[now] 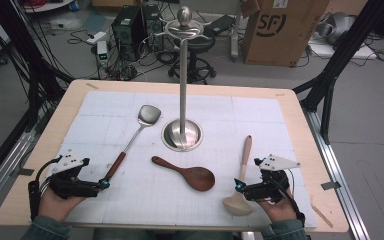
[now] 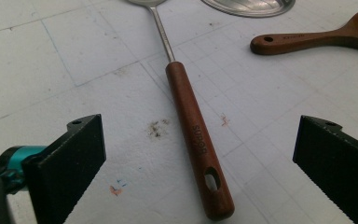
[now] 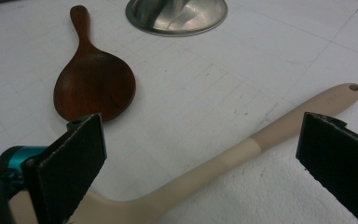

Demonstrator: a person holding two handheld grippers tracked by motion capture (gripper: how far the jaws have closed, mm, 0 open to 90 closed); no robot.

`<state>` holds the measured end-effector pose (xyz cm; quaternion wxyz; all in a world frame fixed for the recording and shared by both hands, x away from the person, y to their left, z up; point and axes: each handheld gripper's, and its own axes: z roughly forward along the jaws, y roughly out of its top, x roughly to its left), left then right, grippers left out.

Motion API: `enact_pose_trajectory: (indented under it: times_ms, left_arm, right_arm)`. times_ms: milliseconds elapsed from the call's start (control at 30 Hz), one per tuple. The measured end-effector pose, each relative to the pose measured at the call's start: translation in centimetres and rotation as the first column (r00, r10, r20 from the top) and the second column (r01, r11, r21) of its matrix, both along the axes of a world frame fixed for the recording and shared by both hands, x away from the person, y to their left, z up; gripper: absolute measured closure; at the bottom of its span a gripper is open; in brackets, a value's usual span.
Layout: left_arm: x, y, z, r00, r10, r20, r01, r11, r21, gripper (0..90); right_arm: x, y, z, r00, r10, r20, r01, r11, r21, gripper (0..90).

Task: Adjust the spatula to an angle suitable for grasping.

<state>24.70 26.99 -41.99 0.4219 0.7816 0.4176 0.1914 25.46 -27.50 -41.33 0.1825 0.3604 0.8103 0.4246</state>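
The left gripper (image 1: pixel 101 184) is held wide open just short of the metal spatula (image 1: pixel 130 142), whose brown wooden handle is seen lying on the desk (image 1: pixel 300 130) between the jaws, untouched. The right gripper (image 1: pixel 238 186) is likewise spread wide over the pale spoon (image 1: pixel 242 175), gripping nothing. Between them a dark wooden rice paddle (image 1: pixel 190 175) is laid before the empty steel utensil stand (image 1: pixel 182 131).

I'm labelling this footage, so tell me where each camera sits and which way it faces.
High view: above the person's side, looking forward and down on the table; both hands and grippers show.
Left gripper view: rides on the left gripper, looking along its open jaws at the metal spatula.
Right gripper view: rides on the right gripper, facing the pale spoon.
Both gripper views share the dark wooden spoon and stand base.
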Motion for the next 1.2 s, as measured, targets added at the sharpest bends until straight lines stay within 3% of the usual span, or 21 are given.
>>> enact_pose_trajectory:
  times_ms: [500,1200]
  left_arm:
    - [0.07,0.0,0.0,1.0,0.0,0.0,0.0,1.0,0.003,3.0]
    - [0.52,-0.81,-0.03,0.9999,-0.009,0.01,0.009,0.9996,-0.028,2.9]
  right_arm:
    - [0.06,-0.18,-0.04,1.0,-0.006,0.005,0.006,0.9999,0.012,0.5]
    - [-0.07,-0.2,0.0,0.9999,-0.015,0.007,0.015,0.9999,0.004,0.5]
